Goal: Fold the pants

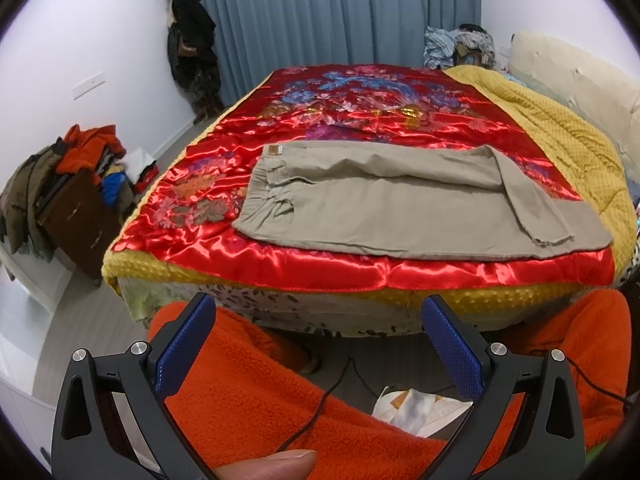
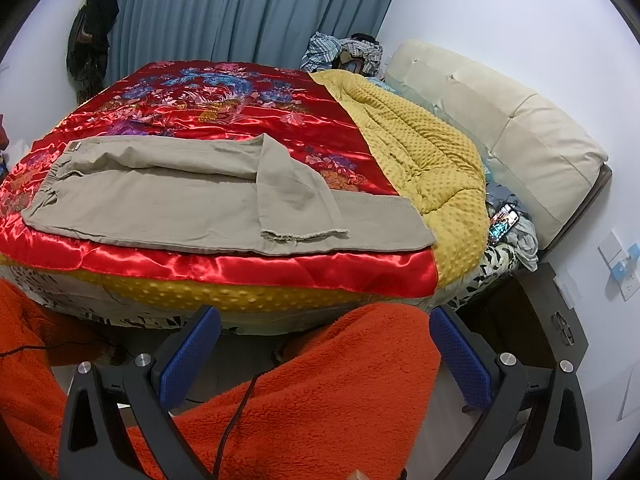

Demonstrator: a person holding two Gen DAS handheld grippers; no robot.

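Both tools, left (image 1: 316, 320) and right (image 2: 325, 330), gape empty; the soft, probably light pants (image 1: 400, 208) suit pinching at centre-frame's frayed hem (image 2: 304, 235).

Black gripper frames (image 1: 316, 308) (image 2: 326, 320), blue textured pads (image 1: 182, 346), silver screws, orange fleece legs (image 1: 248, 380) (thin black cable)

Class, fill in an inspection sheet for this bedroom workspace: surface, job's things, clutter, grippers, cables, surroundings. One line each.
Surface: bed with red satin quilt over a yellow blanket.
Job's things: khaki pants lie flat on the quilt, waistband to the left, one leg end turned over the other.
Clutter: clothes pile on the left; phone on the bed, screen lit.
Grippers: left gripper and right gripper open, empty, short of the bed.
Cables: black cable across the orange fleece.
Surroundings: blue curtain, cream headboard.
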